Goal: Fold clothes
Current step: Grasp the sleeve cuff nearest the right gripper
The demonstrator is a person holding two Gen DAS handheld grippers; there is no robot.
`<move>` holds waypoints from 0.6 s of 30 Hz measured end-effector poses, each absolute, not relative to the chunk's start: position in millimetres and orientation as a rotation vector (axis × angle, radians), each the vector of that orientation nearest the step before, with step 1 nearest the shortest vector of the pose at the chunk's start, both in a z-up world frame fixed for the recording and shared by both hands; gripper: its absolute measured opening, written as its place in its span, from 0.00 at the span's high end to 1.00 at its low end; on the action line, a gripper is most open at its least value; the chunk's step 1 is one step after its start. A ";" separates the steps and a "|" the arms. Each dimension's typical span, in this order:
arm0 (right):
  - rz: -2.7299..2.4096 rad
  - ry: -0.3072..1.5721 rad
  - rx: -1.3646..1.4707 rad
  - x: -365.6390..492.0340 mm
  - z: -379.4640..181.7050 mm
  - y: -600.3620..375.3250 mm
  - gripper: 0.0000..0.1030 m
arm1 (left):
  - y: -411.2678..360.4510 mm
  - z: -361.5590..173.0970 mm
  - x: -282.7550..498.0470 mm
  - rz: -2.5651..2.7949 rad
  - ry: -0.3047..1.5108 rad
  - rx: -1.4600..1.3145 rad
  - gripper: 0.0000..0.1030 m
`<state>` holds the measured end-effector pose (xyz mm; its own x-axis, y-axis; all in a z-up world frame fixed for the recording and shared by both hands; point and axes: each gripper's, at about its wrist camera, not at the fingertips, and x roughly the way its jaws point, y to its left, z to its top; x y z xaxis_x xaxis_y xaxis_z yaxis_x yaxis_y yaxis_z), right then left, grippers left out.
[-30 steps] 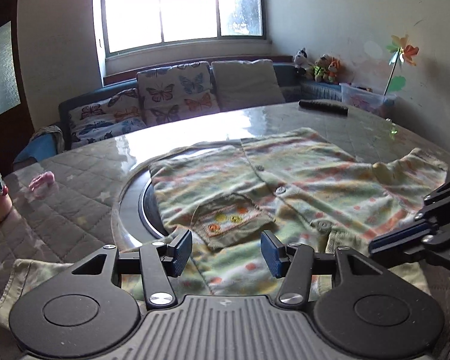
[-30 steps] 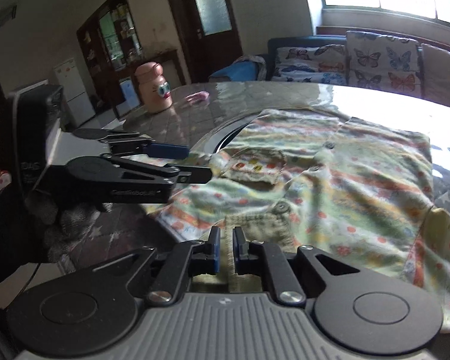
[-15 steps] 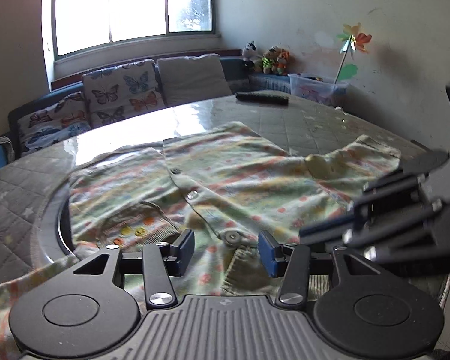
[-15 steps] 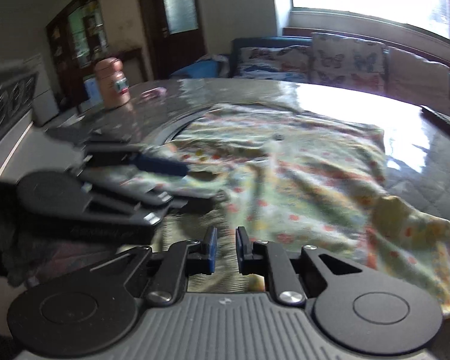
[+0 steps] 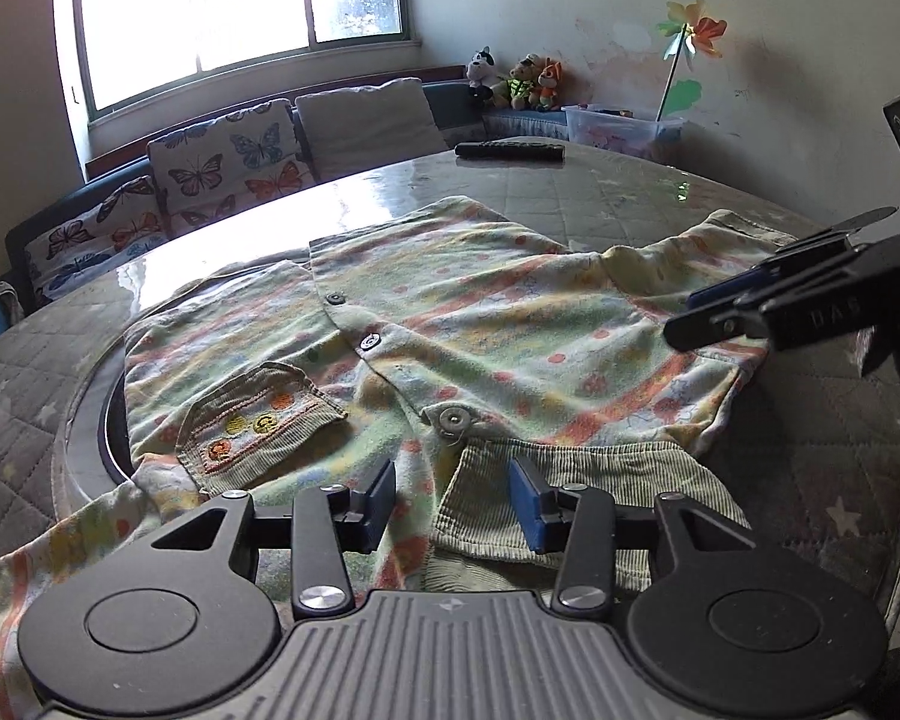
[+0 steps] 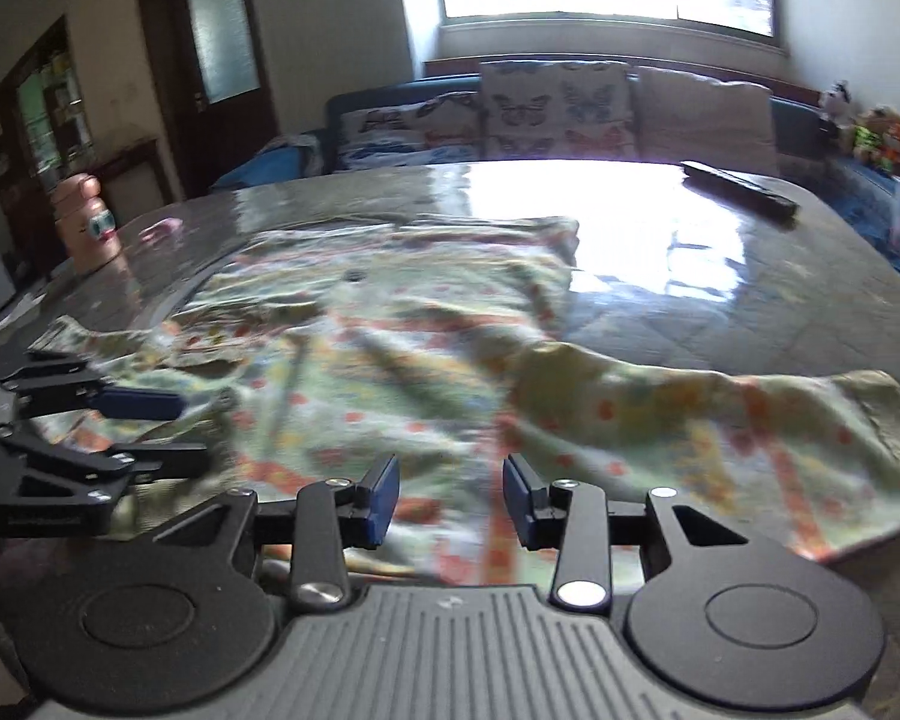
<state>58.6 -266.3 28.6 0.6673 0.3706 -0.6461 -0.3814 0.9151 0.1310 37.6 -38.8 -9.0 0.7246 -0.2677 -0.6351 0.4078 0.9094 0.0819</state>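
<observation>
A small pastel-patterned button shirt [image 5: 480, 312] lies spread front-up on the round table, with a corduroy pocket [image 5: 258, 414] and a corduroy collar [image 5: 570, 480] at its near edge. My left gripper [image 5: 453, 504] hovers open over the collar and placket, and the pads do not press the cloth. It shows at the left of the right wrist view [image 6: 174, 432]. My right gripper [image 6: 450, 507] is over the shirt [image 6: 390, 360] near its sleeve [image 6: 720, 420]. Its jaws are opening, with cloth below them and nothing pinched. In the left wrist view it [image 5: 690, 318] reaches in from the right.
A black remote [image 5: 509, 150] lies at the table's far side. A pink toy jar [image 6: 87, 228] stands at the far left. The table's round inset rim [image 5: 84, 420] curves under the shirt. Behind are a sofa with butterfly cushions [image 5: 228, 162] and a plastic box [image 5: 621, 126].
My left gripper slid from the pocket rightward to the collar. My right gripper's jaws went from nearly shut to apart as it swung right toward the sleeve side.
</observation>
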 end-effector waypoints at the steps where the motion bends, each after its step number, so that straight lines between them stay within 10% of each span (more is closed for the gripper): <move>1: 0.403 0.725 -0.006 60.6 28.0 -272.8 0.60 | -39.3 -8.2 38.1 -0.374 0.665 0.225 0.53; 18: -0.020 0.678 0.098 89.2 12.5 -409.8 0.58 | -63.5 11.8 38.9 -0.396 0.621 0.267 0.32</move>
